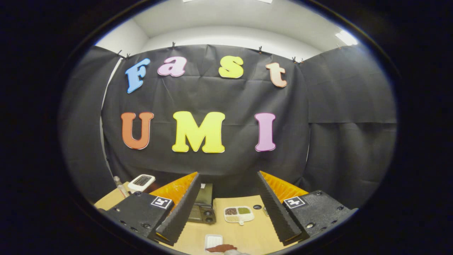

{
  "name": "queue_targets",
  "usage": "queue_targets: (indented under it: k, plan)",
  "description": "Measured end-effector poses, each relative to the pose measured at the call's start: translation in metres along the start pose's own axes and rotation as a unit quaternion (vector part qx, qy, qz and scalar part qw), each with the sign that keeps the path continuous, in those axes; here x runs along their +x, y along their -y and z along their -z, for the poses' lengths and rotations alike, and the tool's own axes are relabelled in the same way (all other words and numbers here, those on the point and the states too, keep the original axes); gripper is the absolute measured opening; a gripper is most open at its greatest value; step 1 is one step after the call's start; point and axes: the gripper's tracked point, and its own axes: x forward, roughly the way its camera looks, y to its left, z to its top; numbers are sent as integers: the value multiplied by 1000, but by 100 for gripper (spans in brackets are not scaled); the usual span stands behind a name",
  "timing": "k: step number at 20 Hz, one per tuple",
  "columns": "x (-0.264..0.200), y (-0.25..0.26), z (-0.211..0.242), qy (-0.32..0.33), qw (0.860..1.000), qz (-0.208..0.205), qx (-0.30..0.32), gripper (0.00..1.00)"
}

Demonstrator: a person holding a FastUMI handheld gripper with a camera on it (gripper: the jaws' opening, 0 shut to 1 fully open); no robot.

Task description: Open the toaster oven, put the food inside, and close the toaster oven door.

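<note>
Hovering above a light wooden tabletop [247,233], the handheld two-finger gripper [230,207] spreads its fingers wide apart, with nothing held between them. Each finger [180,209] is a black wedge with a ridged inner face and an orange outer side, mounted on a black block bearing a small square black-and-white marker [161,202].

A small dark toaster oven with a glass door and two round knobs [203,207] sits on the table just beside the inner face of the left finger, partly hidden behind it. Its door looks closed, though the angle makes this hard to confirm. To its right, between the two fingers, lies a white compartmented tray with a short handle [239,214], holding brown, green and pale fillings in separate sections. A small dark round object [257,207] rests on the table just beyond that tray, near the right finger.

Closer to the camera, between the finger bases, a white rectangular dish [213,241] lies flat, and a reddish-brown piece of food [221,248] sits just in front of it, touching or overlapping its near edge.

Beyond the left finger, a white device with a dark screen [141,182] stands near the table's far corner, beside a thin clear bottle-like object [120,186].
</note>
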Motion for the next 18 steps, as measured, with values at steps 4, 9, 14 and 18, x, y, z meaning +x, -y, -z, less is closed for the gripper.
queue_targets:
  k: [4,9,14,18]
  plan:
    - [32,-63,35,-11,1000,-20,-2,100]
    - [77,-129,90,-30,999,-34,-6,100]
    - [124,-187,156,-75,996,-44,-3,100]
    - [153,-215,202,-111,992,-51,-16,100]
